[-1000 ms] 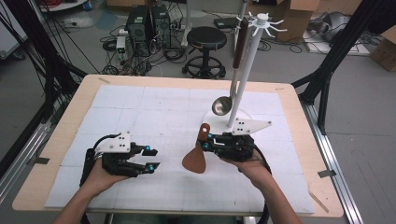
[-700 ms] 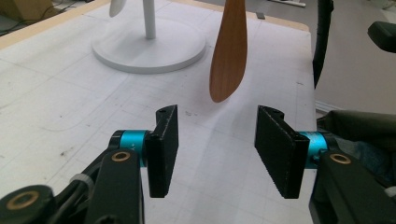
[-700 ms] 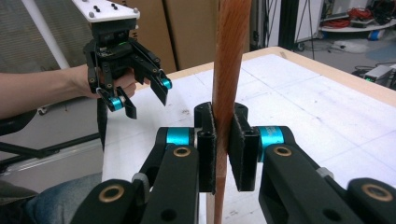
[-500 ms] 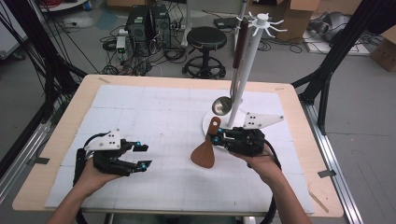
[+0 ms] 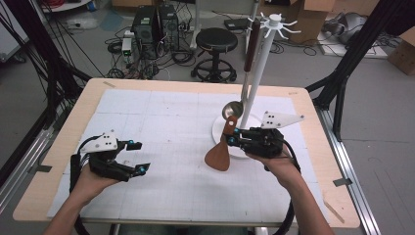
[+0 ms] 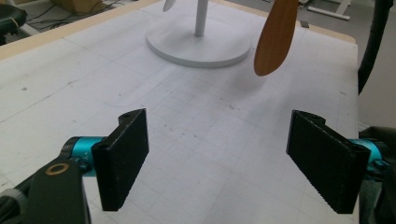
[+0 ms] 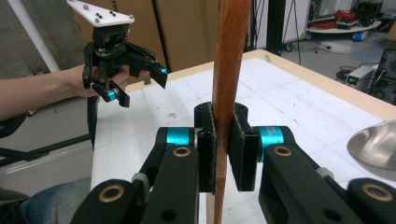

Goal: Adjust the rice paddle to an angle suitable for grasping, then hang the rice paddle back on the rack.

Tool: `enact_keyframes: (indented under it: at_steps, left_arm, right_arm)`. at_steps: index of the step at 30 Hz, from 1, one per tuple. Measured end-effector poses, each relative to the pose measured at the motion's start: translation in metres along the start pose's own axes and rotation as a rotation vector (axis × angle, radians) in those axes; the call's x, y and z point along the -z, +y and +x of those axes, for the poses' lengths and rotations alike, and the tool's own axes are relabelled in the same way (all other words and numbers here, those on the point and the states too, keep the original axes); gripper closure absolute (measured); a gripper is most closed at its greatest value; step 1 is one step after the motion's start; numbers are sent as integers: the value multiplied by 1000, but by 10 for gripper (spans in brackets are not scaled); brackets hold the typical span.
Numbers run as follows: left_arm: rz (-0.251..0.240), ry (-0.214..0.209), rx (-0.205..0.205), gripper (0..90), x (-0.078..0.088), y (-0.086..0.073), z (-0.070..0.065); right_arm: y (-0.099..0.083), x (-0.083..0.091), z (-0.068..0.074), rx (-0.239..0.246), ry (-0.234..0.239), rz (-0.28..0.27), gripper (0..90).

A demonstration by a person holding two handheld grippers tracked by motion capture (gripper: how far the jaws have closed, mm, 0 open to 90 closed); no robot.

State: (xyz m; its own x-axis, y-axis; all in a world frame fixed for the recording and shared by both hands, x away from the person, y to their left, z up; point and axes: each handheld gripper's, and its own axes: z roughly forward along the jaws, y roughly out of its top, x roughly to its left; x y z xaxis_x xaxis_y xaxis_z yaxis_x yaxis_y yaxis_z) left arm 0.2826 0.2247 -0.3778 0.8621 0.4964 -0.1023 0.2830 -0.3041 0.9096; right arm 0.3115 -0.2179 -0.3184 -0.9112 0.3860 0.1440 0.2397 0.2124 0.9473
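Beside the white rack [image 5: 244, 128] where a ladle [image 5: 233, 109] hangs, the right gripper [image 5: 234, 139] pinches a lifted, unhung wooden spatula [image 5: 219, 155]; the left gripper [image 5: 138, 156], just opened, gapes empty.

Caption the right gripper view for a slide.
Right tool clamps a wooden spatula handle upright; left tool open beyond.

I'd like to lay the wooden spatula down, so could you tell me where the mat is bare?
Bare: between the left gripper and the wooden spatula, and the mat's far left. Crowded: around the stand's base and the hanging ladle.
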Motion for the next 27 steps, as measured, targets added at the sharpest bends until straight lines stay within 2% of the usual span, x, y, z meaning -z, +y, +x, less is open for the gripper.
enact_keyframes:
  at_steps: [8,27]
  left_arm:
    - [-5,27,14,188,4,-2,4]
    - [-10,43,20,175,5,-2,5]
  right_arm:
    - [13,5,-5,4,-13,-6,829]
    - [40,12,-11,12,-23,-10,829]
